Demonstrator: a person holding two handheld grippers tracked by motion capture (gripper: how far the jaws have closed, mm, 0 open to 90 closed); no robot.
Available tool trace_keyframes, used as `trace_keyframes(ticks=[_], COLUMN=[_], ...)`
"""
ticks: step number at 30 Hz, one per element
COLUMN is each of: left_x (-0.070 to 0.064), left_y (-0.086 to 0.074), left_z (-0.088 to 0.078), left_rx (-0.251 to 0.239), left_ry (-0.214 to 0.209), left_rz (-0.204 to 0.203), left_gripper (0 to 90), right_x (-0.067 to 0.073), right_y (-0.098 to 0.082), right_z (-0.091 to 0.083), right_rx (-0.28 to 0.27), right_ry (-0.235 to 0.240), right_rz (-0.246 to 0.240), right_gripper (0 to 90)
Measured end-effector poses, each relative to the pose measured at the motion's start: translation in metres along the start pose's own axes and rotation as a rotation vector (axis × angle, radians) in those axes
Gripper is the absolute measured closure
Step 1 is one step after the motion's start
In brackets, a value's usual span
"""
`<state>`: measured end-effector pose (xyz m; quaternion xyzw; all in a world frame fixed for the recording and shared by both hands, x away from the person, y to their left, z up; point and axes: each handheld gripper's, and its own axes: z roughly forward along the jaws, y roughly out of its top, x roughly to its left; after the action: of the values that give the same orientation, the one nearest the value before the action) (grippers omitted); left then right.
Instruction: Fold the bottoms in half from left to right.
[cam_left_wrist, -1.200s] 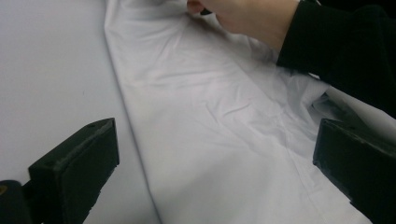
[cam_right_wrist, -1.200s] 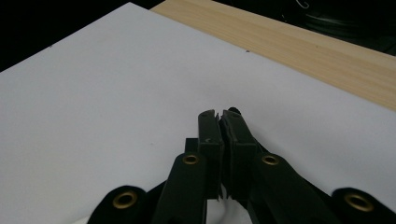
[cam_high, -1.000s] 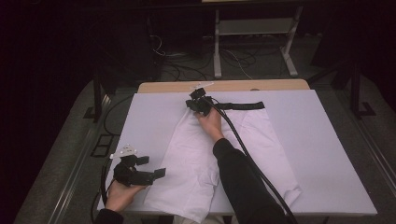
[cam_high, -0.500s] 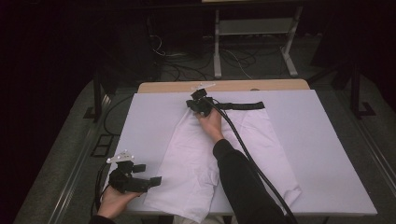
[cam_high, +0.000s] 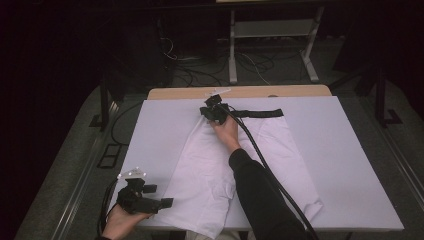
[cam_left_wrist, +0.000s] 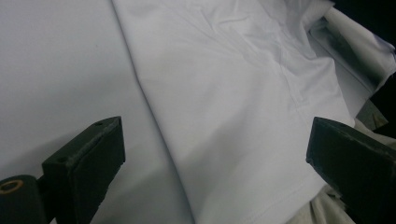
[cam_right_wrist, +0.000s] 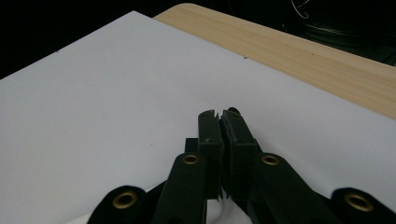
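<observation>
Already pinched shut at the far edge of the counter (cam_high: 345, 150): right gripper (cam_high: 215, 111), jaws closed on a sliver of the white trousers (cam_high: 220, 165) beside the black waistband (cam_high: 260, 113). Spread wide near the front left corner: left gripper (cam_high: 145, 197), jaws holding nothing, aimed at the near leg hem. Probably an early stage: garment laid flat lengthwise, no fold made yet.
</observation>
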<state>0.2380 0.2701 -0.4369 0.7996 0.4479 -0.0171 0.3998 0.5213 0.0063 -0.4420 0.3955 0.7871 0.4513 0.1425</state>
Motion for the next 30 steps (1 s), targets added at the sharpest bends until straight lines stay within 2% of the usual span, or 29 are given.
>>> trace_keyframes(ticks=[6,9,13,24,27,28,30], left_x=[0.000,0.001,0.005,0.007,0.007,0.007,0.007], left_y=[-0.006,-0.010,-0.016,-0.023,-0.024,-0.024,-0.025], left_z=[-0.007,-0.011,-0.016,-0.018,-0.018,-0.018,-0.017], left_rx=[0.018,0.034,0.051,0.115,0.125,0.127,0.136], left_ry=[-0.024,-0.031,-0.055,-0.105,-0.111,-0.115,-0.120], left_rz=[-0.036,-0.043,-0.078,-0.093,-0.095,-0.098,-0.100], left_gripper=[5.9,9.0,15.9,27.8,37.1,37.1,44.4], right_x=[0.000,0.000,0.000,-0.001,-0.001,-0.002,-0.002], right_y=[0.000,0.000,0.000,0.000,0.000,0.000,0.000], right_z=[-0.001,-0.001,0.000,-0.001,-0.001,-0.001,-0.001], right_rx=[-0.003,-0.004,-0.003,-0.006,-0.008,-0.008,-0.008], right_ry=[-0.001,0.001,0.000,0.001,0.003,0.004,0.003], right_rz=[0.001,0.003,0.001,-0.001,0.001,0.003,0.000], right_gripper=[85.8,85.8,85.8,85.8,85.8,85.8,85.8])
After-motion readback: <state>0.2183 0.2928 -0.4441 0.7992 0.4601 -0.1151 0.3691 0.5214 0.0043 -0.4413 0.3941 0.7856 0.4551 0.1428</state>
